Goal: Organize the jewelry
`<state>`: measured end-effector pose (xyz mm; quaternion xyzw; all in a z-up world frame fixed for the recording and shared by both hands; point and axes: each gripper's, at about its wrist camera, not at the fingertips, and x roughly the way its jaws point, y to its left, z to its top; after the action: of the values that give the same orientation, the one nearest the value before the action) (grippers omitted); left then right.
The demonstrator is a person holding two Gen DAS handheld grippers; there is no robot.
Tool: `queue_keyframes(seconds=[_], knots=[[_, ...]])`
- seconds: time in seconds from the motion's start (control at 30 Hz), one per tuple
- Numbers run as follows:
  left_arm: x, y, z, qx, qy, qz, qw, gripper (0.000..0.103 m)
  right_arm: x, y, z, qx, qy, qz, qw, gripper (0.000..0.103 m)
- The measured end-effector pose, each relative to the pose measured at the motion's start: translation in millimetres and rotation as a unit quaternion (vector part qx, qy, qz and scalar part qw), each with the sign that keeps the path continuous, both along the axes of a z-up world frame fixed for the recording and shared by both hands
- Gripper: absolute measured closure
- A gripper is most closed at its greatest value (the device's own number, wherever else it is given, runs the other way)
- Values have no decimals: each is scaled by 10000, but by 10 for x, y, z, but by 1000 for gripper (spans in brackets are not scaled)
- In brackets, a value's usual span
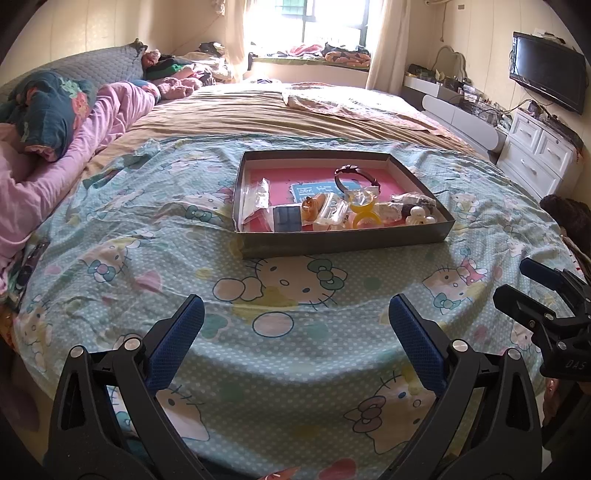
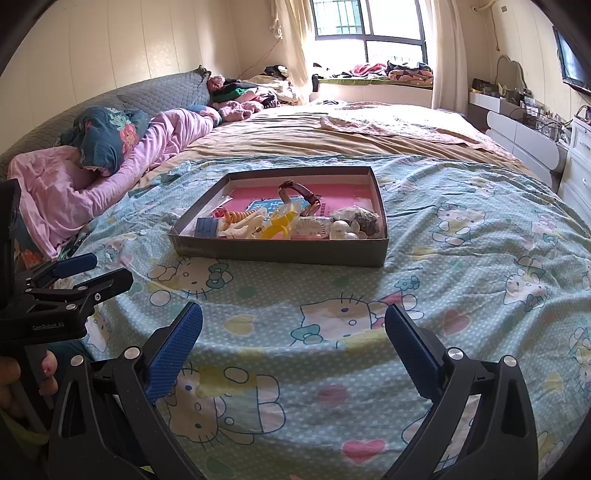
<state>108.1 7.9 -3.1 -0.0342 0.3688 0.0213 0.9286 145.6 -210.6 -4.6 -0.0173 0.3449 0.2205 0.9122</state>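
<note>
A shallow grey box (image 1: 343, 242) with a pink floor lies on the Hello Kitty sheet (image 1: 184, 258); it also shows in the right wrist view (image 2: 280, 254). It holds mixed jewelry: a dark bracelet (image 1: 356, 177), yellow rings (image 1: 364, 203), white pearl pieces (image 1: 419, 216), a brown watch (image 2: 301, 194), small plastic bags (image 1: 258, 195). My left gripper (image 1: 295, 314) is open and empty, short of the box. My right gripper (image 2: 293, 321) is open and empty, also short of the box. Each gripper shows at the edge of the other's view: right (image 1: 517, 284), left (image 2: 107, 271).
Pink and dark floral bedding (image 1: 55, 122) is piled at the left of the bed. A tan blanket (image 1: 295, 110) covers the far half. White drawers (image 1: 535, 158) and a wall television (image 1: 546, 70) stand at the right. A window (image 2: 369, 29) is at the back.
</note>
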Motion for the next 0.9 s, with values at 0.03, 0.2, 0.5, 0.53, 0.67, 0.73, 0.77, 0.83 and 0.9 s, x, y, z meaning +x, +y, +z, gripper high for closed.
queue_keyframes(seconds=[0.03,0.2,0.5,0.53,0.67,0.73,0.77,0.83,0.9], knots=[[-1,0,1,-1,-2,-2,10000,9,0,-3,-2,5,10,2,10000,5],[-1,0,0,0,3,1,10000,9,-2,-1,0,2,8,5,10000,5],[-1,14,-2,-6,7,-12,10000,9,-2,-1,1,2,-6,-9,10000,5],[-2,14,-1,-8,5,-10,10000,9,-4,-3,1,-2,-1,-6,10000,5],[-1,10,-1,-10,4,-11,10000,9,-6,-7,1,0,1,-7,10000,5],[-1,7,-1,-5,6,-12,10000,9,-6,-5,1,-3,-4,-1,10000,5],[-2,16,-4,2,6,-9,10000,9,-4,-5,-1,-9,-1,-1,10000,5],[-1,27,-6,1,9,-10,10000,9,0,-14,-4,-16,3,2,10000,5],[-3,31,-6,5,8,-7,10000,9,5,-16,-6,-17,10,-1,10000,5]])
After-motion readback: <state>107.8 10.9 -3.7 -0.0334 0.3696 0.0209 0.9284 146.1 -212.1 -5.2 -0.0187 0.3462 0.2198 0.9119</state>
